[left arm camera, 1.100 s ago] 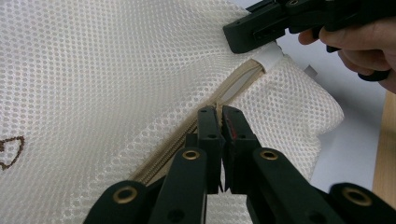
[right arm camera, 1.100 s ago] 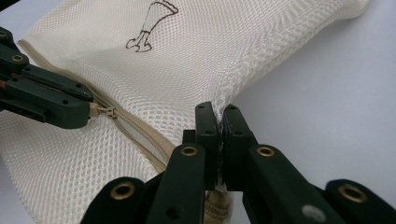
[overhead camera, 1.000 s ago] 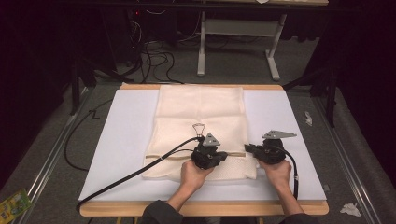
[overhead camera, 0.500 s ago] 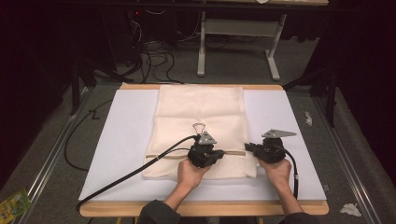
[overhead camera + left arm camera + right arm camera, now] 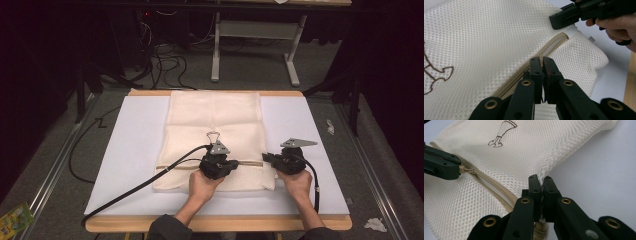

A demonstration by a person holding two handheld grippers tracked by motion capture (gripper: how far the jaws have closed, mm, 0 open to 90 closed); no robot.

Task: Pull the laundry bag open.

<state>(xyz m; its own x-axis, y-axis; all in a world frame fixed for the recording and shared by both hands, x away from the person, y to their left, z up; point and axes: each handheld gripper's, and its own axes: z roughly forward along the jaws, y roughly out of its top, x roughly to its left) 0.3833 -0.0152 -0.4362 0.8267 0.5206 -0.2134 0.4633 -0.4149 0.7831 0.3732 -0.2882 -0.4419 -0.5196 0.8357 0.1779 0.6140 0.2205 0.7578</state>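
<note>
White table [image 5: 125,150] is carrying a mesh bag [image 5: 215,120] at centre. Left gripper [image 5: 541,63] is pinching the zip pull [image 5: 465,170] mid-zip; right gripper [image 5: 540,182] is clamping the bag's edge. Zip [image 5: 549,48] appears partly travelled, direction unclear.

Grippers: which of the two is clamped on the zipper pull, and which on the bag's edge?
The left gripper pinches the zipper pull mid-bag. The right gripper is shut on the mesh bag at its side edge, at the zipper's end.
</note>
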